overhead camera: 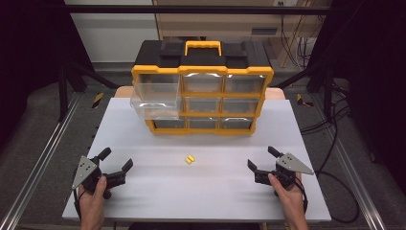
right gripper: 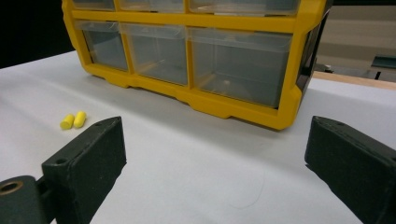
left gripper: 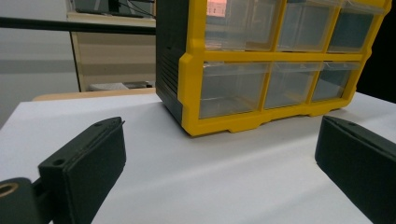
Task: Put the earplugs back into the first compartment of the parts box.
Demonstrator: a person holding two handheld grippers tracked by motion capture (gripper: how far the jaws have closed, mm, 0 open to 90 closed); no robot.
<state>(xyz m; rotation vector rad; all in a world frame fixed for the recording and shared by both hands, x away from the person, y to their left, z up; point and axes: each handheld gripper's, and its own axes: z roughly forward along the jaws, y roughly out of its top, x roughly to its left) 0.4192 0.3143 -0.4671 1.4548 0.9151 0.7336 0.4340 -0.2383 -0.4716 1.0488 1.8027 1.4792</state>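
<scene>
Your left gripper (overhead camera: 116,159) sits at the near left of the table (overhead camera: 210,201) with its jaws spread wide and nothing between them; the left gripper view shows bare white tabletop in the gap. Your right gripper (overhead camera: 261,158) sits at the near right, jaws just as wide, holding nothing and touching nothing. Both point toward the cabinet (overhead camera: 203,86) at the far side.

The earplugs (overhead camera: 190,159), two small yellow pieces, lie side by side and touching on the table, about midway between your grippers and a little ahead of them, well apart from each. In the right gripper view they (right gripper: 74,120) lie just beyond that gripper's left-hand jaw.

The cabinet is yellow-framed with a black top and clear drawers. Its top left drawer (overhead camera: 155,99) stands pulled out toward you; the others are shut.
</scene>
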